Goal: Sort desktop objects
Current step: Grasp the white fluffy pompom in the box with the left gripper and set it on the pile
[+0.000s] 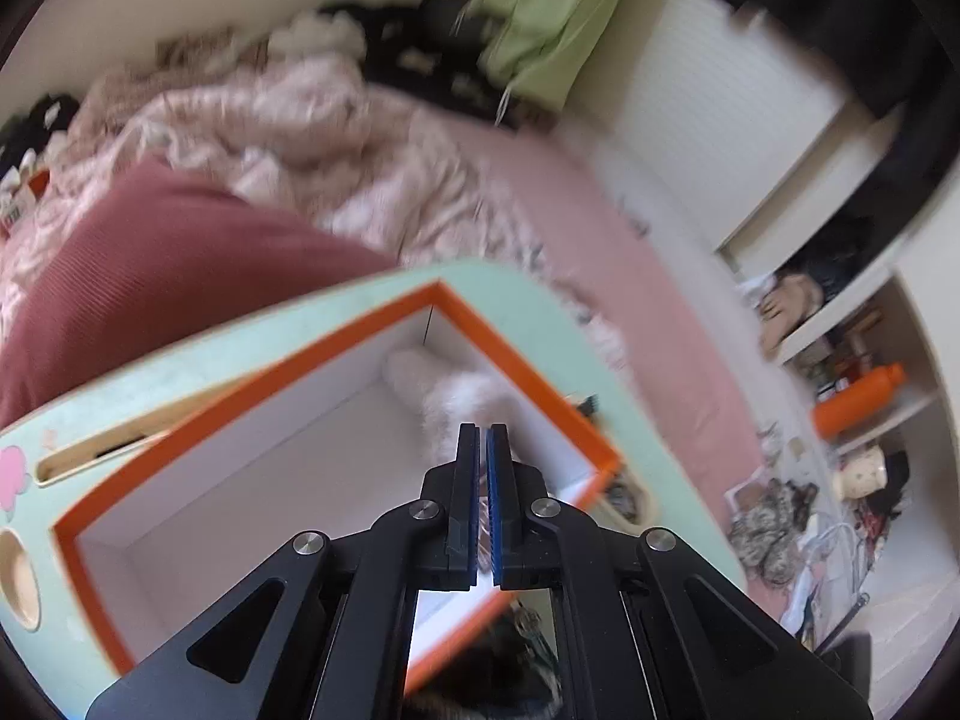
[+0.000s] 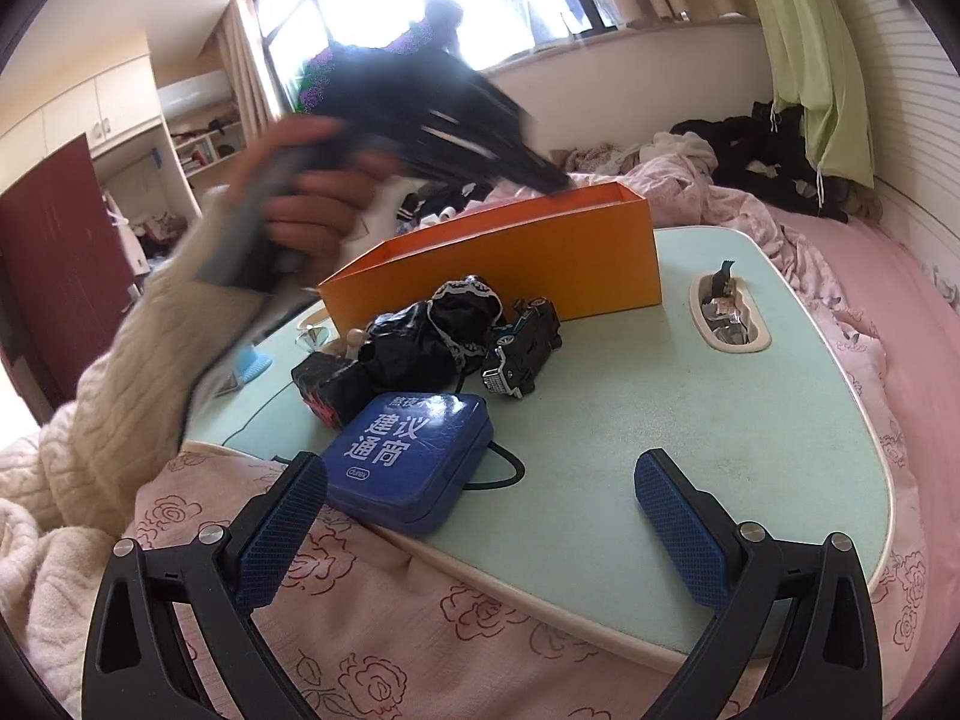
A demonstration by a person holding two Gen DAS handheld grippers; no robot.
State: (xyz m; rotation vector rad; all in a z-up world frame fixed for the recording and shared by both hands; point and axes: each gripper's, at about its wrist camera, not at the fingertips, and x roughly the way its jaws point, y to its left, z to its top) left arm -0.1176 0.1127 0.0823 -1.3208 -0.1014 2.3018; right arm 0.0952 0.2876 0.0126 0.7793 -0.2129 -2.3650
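My left gripper point(image 1: 483, 429) hangs over the open orange box point(image 1: 522, 372), jaws shut with nothing between the blue pads. A white fluffy thing point(image 1: 456, 402) lies in the box's far corner. In the right wrist view the same gripper point(image 2: 555, 183), blurred and held by a hand point(image 2: 312, 180), tips over the orange box point(image 2: 528, 258). My right gripper point(image 2: 480, 498) stands open at the near edge of the mint-green lap table point(image 2: 750, 408). A blue tin point(image 2: 414, 456) lies beside its left finger point(image 2: 282, 522). Behind that sit a dark toy truck point(image 2: 525, 348), a black crumpled bundle point(image 2: 432, 336) and a black-and-red block point(image 2: 324, 390).
The table rests on a bed with a pink floral quilt point(image 2: 390, 618). A recessed slot point(image 2: 729, 315) in the table holds small items. A cream knitted sleeve point(image 2: 120, 396) reaches in from the left. A black cable point(image 2: 504, 474) curls beside the tin. Shelves point(image 1: 852, 372) stand past the bed.
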